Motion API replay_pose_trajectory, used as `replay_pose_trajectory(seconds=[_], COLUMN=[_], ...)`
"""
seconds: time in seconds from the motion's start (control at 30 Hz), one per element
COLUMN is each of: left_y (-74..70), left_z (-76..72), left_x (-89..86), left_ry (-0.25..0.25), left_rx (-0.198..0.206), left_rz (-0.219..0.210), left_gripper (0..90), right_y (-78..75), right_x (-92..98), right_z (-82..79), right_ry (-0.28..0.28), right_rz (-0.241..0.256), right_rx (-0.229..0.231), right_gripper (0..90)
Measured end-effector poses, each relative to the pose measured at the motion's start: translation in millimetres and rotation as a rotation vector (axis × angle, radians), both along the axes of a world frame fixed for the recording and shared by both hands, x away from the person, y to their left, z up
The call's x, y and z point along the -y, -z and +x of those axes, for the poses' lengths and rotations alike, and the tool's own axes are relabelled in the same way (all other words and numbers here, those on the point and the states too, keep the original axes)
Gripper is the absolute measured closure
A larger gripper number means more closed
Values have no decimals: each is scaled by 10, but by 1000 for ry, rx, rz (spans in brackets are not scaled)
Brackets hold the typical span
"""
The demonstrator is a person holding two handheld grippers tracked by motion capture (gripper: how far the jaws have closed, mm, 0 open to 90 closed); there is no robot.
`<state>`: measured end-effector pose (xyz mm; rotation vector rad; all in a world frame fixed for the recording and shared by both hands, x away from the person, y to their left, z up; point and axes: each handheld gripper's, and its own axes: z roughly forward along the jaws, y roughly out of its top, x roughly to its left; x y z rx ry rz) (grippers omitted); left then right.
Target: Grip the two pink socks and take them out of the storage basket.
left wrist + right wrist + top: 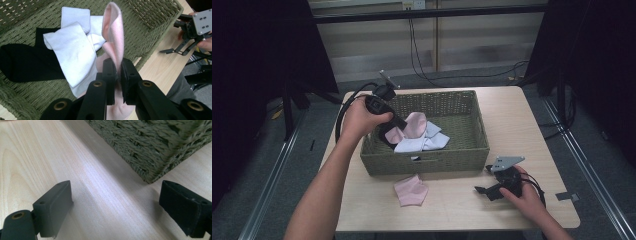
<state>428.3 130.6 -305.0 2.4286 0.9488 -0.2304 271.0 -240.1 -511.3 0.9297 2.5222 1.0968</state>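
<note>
Two black jaws of my left gripper (117, 75) are pressed together on a pink sock (115, 37), which stands up from between them in a folded loop; in the left gripper view I can see the knit of it and the pinch itself. Just beside it lie two white socks (75, 52), overlapping, and under them a black sock (22, 62) stretched across the floor of the green woven basket (155, 15). From the high view I see my left hand (359, 120) holding that gripper over the basket's left half, the pink sock raised above the white ones, inside the basket and near its middle.

My right gripper (117, 205) has its jaws wide apart with bare wooden table (37, 150) between them; a corner of the basket stands just ahead, not touching either jaw. In the high view that gripper (484, 190) rests low on the table to the right of the basket's front wall, in my right hand (524, 197), with its grey three-cornered plate (507, 162) on top. The left gripper view catches the same plate from the far side.

A second pink sock (411, 190) lies flat on the table just in front of the basket, seen in the high view. I can read no brand, label or writing on any sock, the basket or the grippers.
</note>
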Motion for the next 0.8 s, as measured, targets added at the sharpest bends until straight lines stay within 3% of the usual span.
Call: replay_pose_trajectory(seconds=[0.43, 0.57, 0.8], left_y=[-75, -71, -79], left_z=[-137, -197, -469], left_x=[-2, -9, -6], left_ry=[31, 40, 106], left_rx=[13, 15, 32], left_rz=[0, -19, -54], left_gripper=[827, 827, 826], right_y=[0, -1, -1], right_x=[0, -1, 1], right_z=[0, -2, -2], right_ry=[0, 1, -1], right_rz=[0, 0, -3], right_rx=[0, -3, -2], right_gripper=[106, 106, 106])
